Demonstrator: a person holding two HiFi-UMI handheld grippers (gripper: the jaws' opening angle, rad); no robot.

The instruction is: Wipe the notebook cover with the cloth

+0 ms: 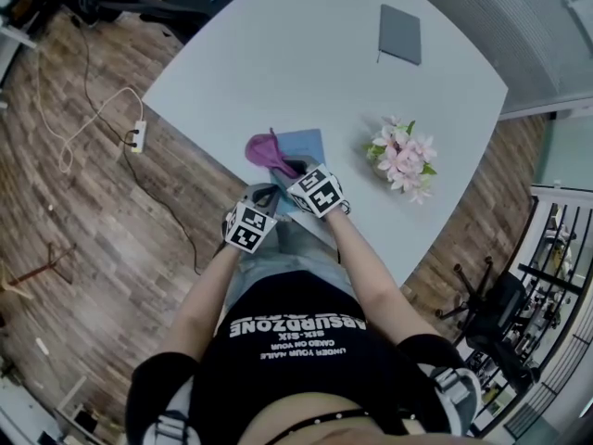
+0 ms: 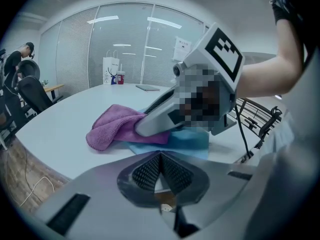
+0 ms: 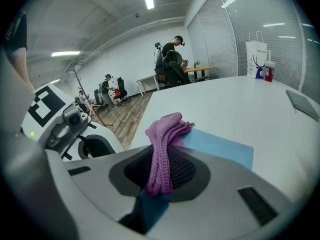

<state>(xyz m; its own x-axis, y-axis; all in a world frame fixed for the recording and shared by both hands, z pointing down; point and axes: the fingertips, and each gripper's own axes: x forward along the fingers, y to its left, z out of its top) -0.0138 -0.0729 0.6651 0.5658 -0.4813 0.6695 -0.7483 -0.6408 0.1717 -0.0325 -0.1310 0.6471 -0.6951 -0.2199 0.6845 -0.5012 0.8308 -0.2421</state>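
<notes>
Right hand-held gripper (image 3: 159, 176) pinches cloth (image 3: 167, 129); only head view shows flowers (image 1: 403, 160).

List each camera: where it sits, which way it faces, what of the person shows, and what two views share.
Head view: on the person's head, looking down at the table; torso, forearms, left gripper and right gripper show.
Left gripper view: on the left gripper, jaws shut, empty, facing across the table at the right gripper; a forearm shows.
Right gripper view: on the right gripper, facing along the table; jaws clamp the purple cloth; the left gripper shows.
Shared: both gripper views show the cloth on the blue notebook.
</notes>
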